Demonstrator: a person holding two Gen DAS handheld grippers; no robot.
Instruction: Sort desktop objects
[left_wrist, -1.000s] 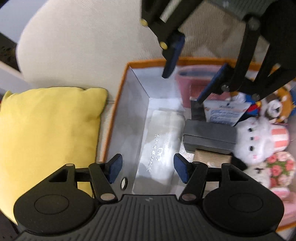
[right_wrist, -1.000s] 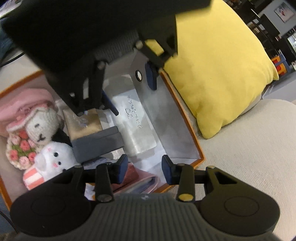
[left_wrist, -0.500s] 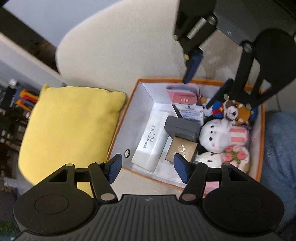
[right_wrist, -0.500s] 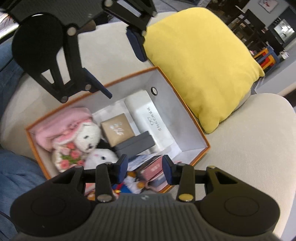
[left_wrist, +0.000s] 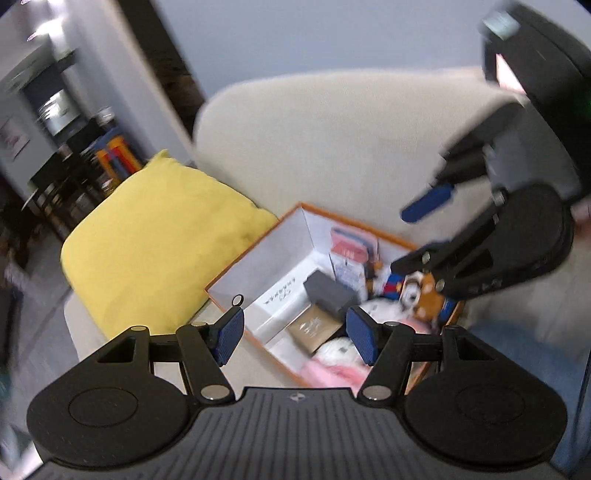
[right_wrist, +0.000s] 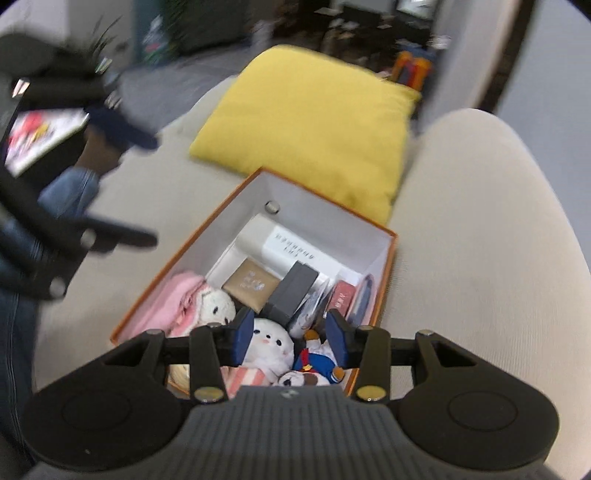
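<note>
1. The left gripper (left_wrist: 295, 334) is held wide apart and empty above the box (left_wrist: 255, 254).
2. The right gripper (right_wrist: 290, 338) is likewise spread, empty.
3. The box is set on the sofa (right_wrist: 480, 221) beside a yellow cushion (right_wrist: 314, 122).

Box (right_wrist: 207, 236): orange outside, white inside; cushion (right_wrist: 314, 122) plain yellow; sofa (right_wrist: 480, 240) cream, fine ribbed weave. In box: long case (right_wrist: 291, 247) white/grey w/ black lettering; small box (right_wrist: 251, 282) tan w/ pale print; dark grey box (right_wrist: 293, 288); pink cloth (right_wrist: 166, 306); white plush (right_wrist: 271, 345) w/ pink cheeks, pink-white stripes below it; doll (right_wrist: 314, 363) in blue w/ red + orange bits; red pouch (right_wrist: 341, 297). Left gripper (left_wrist: 295, 334) & right gripper (right_wrist: 290, 336): black bodies, blue textured pads. Jeans (right_wrist: 14, 332) blue denim.
</note>
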